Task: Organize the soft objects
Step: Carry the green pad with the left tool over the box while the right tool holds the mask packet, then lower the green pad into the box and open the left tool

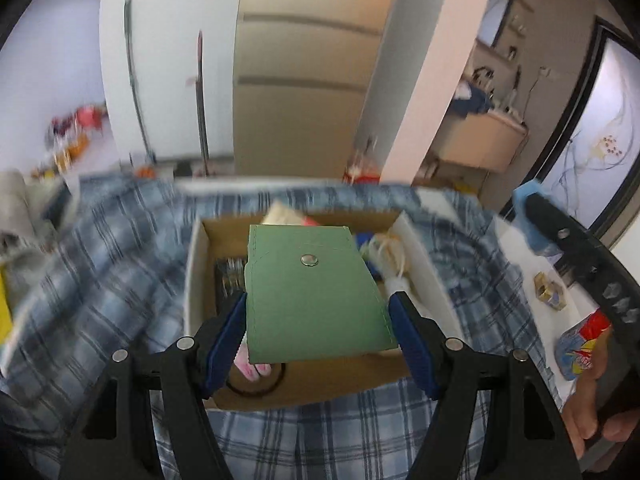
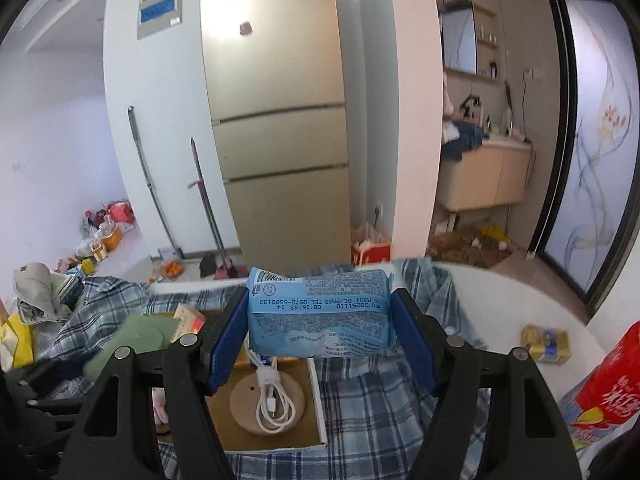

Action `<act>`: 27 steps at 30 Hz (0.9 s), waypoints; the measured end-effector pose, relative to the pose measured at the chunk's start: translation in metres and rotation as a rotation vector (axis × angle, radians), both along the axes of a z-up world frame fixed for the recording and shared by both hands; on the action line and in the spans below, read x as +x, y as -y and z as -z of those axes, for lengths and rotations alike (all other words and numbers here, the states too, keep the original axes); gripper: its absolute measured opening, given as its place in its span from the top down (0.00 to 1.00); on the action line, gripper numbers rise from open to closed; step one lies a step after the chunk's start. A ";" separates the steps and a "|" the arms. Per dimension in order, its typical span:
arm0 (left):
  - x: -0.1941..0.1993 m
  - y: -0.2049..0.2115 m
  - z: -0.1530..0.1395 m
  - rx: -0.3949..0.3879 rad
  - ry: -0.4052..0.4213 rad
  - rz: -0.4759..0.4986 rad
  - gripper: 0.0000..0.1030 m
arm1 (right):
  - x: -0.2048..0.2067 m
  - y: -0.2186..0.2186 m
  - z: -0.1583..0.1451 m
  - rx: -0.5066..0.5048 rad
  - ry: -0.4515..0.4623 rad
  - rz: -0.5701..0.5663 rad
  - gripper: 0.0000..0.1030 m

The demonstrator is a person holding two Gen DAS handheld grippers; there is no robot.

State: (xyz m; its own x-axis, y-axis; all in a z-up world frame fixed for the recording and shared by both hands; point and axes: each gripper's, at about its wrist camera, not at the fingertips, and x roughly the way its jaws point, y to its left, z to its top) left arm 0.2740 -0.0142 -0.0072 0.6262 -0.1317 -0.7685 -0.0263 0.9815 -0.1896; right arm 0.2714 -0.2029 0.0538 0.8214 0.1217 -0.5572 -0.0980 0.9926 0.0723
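Observation:
My left gripper [image 1: 318, 316] is shut on a flat green pouch [image 1: 314, 292] with a metal snap, held over an open cardboard box [image 1: 196, 264]. The box sits on a blue plaid cloth [image 1: 112, 264] and holds a pink item, a dark ring and other small things. My right gripper [image 2: 318, 324] is shut on a light blue tissue pack [image 2: 318, 312] with printed text, above the same cardboard box [image 2: 316, 400]. Under that pack lies a coiled white cable [image 2: 274, 400] on a round wooden disc. The green pouch [image 2: 136, 340] shows blurred at the left of the right wrist view.
A white table [image 2: 500, 292] under the plaid cloth [image 2: 380, 400] carries a small yellow packet [image 2: 546, 344] and a red and blue bag [image 2: 600, 392]. A person's hand [image 1: 592, 412] holds the other gripper at the right edge. A fridge, brooms and floor clutter stand behind.

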 end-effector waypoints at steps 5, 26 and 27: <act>0.011 0.001 0.032 -0.055 -0.105 0.003 0.29 | 0.007 0.009 0.006 0.054 -0.065 -0.008 0.33; 0.015 0.008 0.039 -0.047 -0.002 0.046 0.13 | 0.016 0.009 0.020 0.019 -0.099 -0.007 0.33; 0.014 0.007 0.036 -0.053 0.009 0.052 0.13 | 0.016 0.009 0.020 0.018 -0.095 -0.008 0.33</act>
State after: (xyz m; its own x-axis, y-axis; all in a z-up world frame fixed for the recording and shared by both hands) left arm 0.2878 -0.0213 -0.0435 0.6241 -0.2045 -0.7541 0.0267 0.9702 -0.2409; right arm 0.2872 -0.2117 0.0342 0.7637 0.1387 -0.6305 -0.0980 0.9902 0.0992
